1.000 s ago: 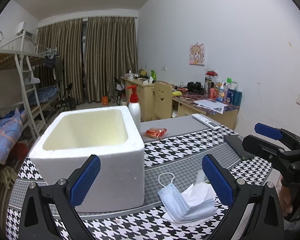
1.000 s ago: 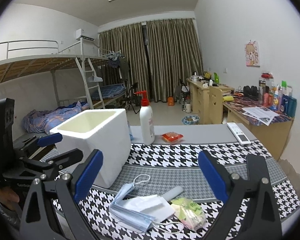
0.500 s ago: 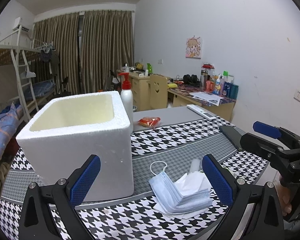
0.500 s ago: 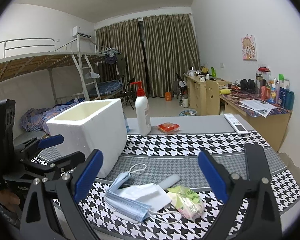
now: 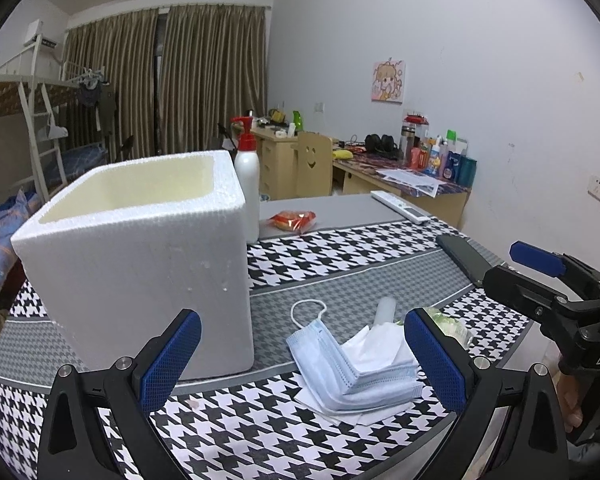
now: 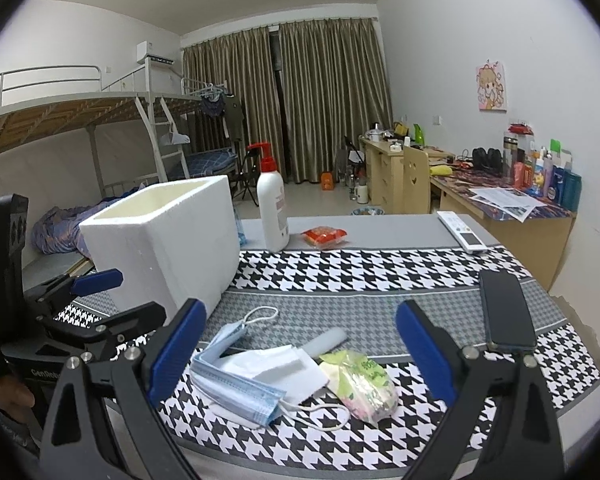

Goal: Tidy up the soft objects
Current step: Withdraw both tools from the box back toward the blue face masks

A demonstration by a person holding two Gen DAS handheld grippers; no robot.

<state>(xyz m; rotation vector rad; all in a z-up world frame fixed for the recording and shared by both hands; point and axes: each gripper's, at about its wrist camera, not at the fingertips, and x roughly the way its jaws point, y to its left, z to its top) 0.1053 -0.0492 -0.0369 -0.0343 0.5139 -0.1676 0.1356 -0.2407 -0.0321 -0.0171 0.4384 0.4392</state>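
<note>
A stack of blue face masks (image 5: 340, 364) (image 6: 236, 380) lies near the table's front edge with folded white tissues (image 5: 380, 348) (image 6: 276, 368) on it. Beside them are a green-and-pink soft packet (image 6: 360, 380) and a pale tube (image 6: 328, 340). An open white foam box (image 5: 140, 252) (image 6: 168, 236) stands to the left. My left gripper (image 5: 300, 364) is open, low over the masks. My right gripper (image 6: 300, 352) is open too, above the tissues and packet. Neither holds anything.
A red-capped pump bottle (image 6: 272, 208), an orange snack packet (image 6: 324, 236) and a white remote (image 6: 462, 232) sit farther back on the houndstooth-covered table (image 6: 360, 272). A dark phone (image 6: 506, 312) lies at the right. A bunk bed (image 6: 60, 120) and desks (image 6: 500, 200) lie beyond.
Both grippers have dropped lower and closer to the masks and tissues, which now look larger; the foam box's opening is seen more edge-on. Both stay open.
</note>
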